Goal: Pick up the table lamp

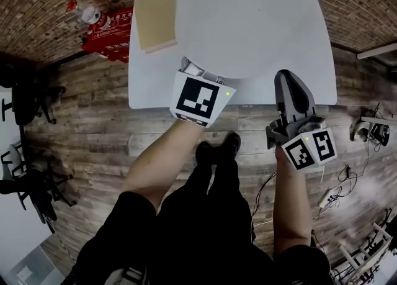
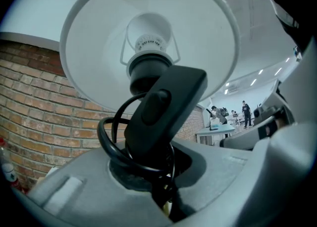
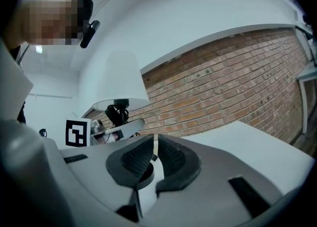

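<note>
The table lamp's big white shade point(image 1: 248, 23) fills the top of the head view and hides the stem below it. From underneath, the left gripper view shows the shade point(image 2: 94, 33), the bulb point(image 2: 148, 30), a black inline switch point(image 2: 163, 107) and coiled black cord point(image 2: 111, 142). My left gripper point(image 2: 158, 171) is shut on the stem and cord, its jaws reaching under the shade point(image 1: 193, 71). My right gripper point(image 1: 288, 79) is off to the right of the lamp, apart from it. Its pads point(image 3: 155, 154) stand almost together with only a thin pale sliver between them. In the right gripper view the lamp point(image 3: 116, 82) stands to the left.
A white table point(image 1: 155, 79) lies under the lamp, with a tan board point(image 1: 156, 20) on its left part. A red bag point(image 1: 108, 32) and a bottle point(image 1: 87, 13) lie by the brick wall point(image 3: 237, 87). Black chairs point(image 1: 25, 97) stand left; cables point(image 1: 338, 190) trail on the right floor.
</note>
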The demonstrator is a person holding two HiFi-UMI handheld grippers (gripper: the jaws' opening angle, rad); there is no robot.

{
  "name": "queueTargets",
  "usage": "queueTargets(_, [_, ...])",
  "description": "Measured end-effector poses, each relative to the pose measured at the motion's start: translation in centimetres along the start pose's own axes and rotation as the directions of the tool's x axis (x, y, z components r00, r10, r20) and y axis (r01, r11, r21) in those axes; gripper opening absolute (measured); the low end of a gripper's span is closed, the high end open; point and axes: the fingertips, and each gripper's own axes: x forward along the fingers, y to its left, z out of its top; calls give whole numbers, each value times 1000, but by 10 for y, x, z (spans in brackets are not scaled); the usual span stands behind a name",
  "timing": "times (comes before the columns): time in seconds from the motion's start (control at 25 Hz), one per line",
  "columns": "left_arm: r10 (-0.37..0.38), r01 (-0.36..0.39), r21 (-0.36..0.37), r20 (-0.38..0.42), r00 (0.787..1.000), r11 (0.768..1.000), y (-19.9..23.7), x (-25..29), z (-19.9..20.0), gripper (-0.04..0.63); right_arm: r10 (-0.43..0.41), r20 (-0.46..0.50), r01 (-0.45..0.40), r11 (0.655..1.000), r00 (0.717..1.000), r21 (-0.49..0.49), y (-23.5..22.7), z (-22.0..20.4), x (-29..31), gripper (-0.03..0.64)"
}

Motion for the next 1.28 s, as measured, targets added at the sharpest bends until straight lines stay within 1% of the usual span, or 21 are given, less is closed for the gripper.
queueTargets(0.2, [30,-30,-11,-3,1000,999,-1,-23,42,49,21,14,-20,1000,1000,-23,18,44,-8,37])
queueTargets(0.4, [60,-60,18,-11,998,998,1,-45,82,49,41,5,-41,999,999,-20,28,70,-20,37])
queueTargets(0.52, [79,-78,31,-20,997,996,2,-57,102,49,53,-23,-54,998,998,-31,32,81,-28,37])
queueTargets(0.68, [104,-103,28,-47,993,994,-2,-72,115,49,65,-71,-71,994,995,-87,35,91,-38,35])
queueTargets(0.76, [121,-121,15,-59,991,993,-4,-79,119,49,88,-78,-96,990,993,-107,40,99,-44,35])
queueTargets(0.92, [174,-174,-4,-73,982,985,-8,-93,131,49,153,-63,-158,983,986,-90,47,117,-54,35])
queueTargets(1.08, [211,-210,27,-75,975,977,-20,-108,142,49,216,-45,-219,972,975,-90,54,130,-68,35])
queueTargets(1.16, [228,-225,39,-73,971,973,-25,-115,146,49,232,-48,-235,969,972,-79,55,132,-75,35])
queueTargets(1.28, [242,-240,30,-67,968,970,-29,-127,149,49,237,-50,-240,969,970,-65,56,133,-84,35])
